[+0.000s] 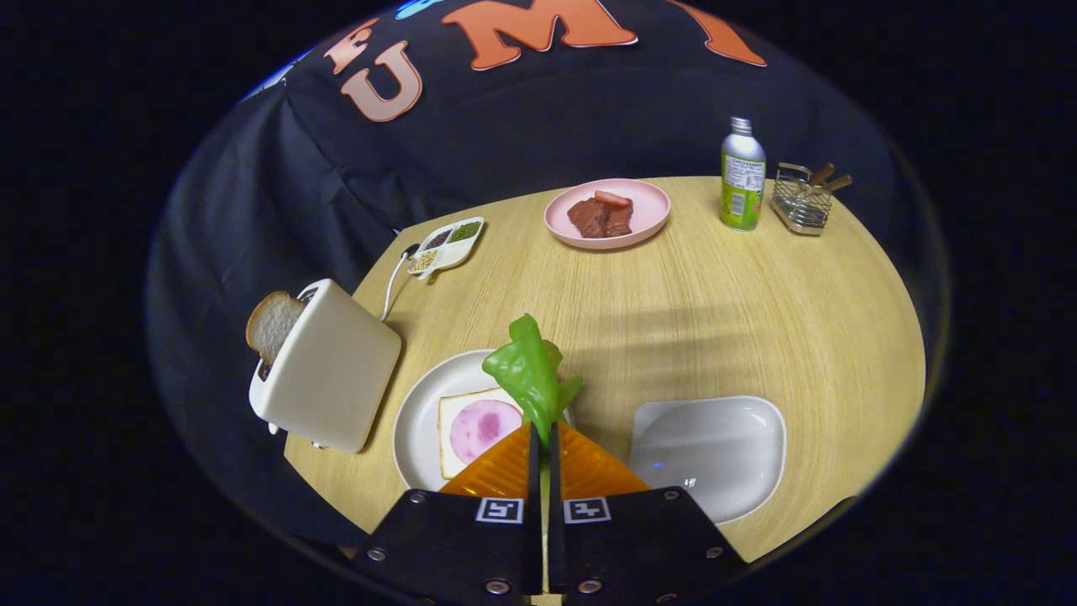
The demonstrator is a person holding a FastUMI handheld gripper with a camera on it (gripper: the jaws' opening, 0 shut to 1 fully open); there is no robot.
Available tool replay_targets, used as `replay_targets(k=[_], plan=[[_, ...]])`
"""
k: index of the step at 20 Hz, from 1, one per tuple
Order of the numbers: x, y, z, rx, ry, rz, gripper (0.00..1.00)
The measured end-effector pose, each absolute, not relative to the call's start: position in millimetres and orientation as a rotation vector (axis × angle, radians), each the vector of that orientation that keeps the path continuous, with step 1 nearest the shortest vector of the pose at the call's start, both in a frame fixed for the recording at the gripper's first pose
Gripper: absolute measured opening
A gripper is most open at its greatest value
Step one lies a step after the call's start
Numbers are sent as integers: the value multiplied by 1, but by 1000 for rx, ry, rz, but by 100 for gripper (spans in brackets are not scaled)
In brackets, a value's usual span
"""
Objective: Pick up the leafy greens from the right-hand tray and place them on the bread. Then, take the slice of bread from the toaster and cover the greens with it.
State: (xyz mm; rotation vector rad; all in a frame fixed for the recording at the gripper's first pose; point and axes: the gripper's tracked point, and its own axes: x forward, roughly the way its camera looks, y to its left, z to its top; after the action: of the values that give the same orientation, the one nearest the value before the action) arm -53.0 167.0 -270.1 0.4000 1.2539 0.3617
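The gripper (543, 433) is seen with its two orange fingers (496, 471) brought almost together, and the stem of the leafy greens (530, 370) is pinched between their tips. The leaf is held upright, raised above the fingertips, over the right edge of the round white plate (416, 421). On that plate a slice of bread (458, 408) is laid, topped with a round pink slice of ham (481, 429); both are partly covered by the left finger. The right-hand tray (715, 446), a white rounded rectangle, is found just beside the plate, to the right of the fingers. To the left of the plate, a white toaster (332, 370) is placed at the table's edge, with a second slice of bread (271, 324) protruding from its slot. Further back on the wooden table (715, 311), a sectioned condiment dish (446, 244), a pink plate (644, 210) bearing meat, a bottle (742, 177) and a wire holder (803, 202) are noted.
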Motion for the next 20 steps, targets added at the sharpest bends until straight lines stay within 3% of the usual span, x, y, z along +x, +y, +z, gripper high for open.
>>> replay_targets(k=[13,20], plan=[[-69,241,-294,402,1356,468,10],[-58,252,-269,418,1327,511,38]])
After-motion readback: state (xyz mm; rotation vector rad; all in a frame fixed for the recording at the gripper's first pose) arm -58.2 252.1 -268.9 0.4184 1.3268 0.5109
